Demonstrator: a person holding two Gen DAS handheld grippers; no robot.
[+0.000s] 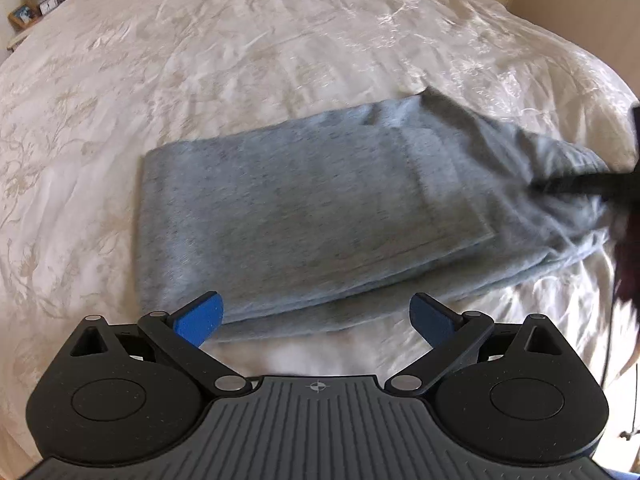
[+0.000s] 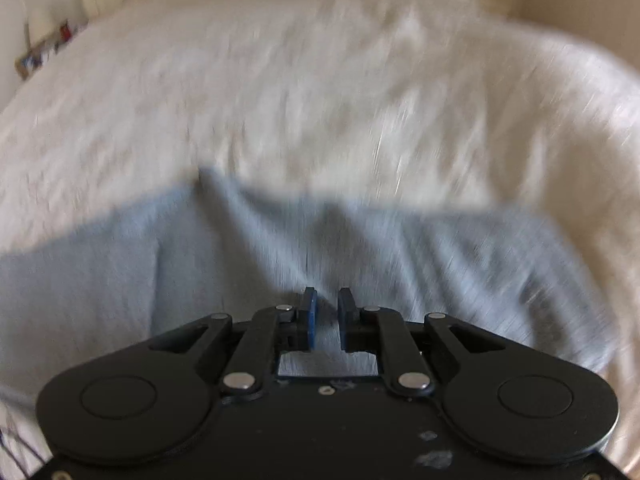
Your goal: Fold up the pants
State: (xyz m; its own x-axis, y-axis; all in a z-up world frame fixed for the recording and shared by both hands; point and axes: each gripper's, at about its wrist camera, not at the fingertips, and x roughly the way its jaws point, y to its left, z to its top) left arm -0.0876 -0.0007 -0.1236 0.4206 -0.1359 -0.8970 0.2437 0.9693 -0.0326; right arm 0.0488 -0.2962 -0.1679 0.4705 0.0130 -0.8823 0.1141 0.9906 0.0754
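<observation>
Grey-blue pants (image 1: 312, 220) lie folded into a rectangle on the bed, a back pocket facing up. My left gripper (image 1: 316, 304) hovers open just above their near edge, blue pads wide apart, nothing between them. In the left wrist view the right end of the pants is bunched and raised where the right gripper's dark body (image 1: 588, 186) reaches in from the right edge. In the blurred right wrist view my right gripper (image 2: 327, 296) has its pads nearly together, pinching a ridge of the pants (image 2: 240, 260), and creases fan out from the grip.
A cream patterned bedspread (image 1: 240, 60) covers the whole bed around the pants. A bedside shelf with a small clock and picture frames (image 1: 40, 4) stands at the far left. A dark reddish blurred shape (image 1: 628, 272) hangs at the right edge.
</observation>
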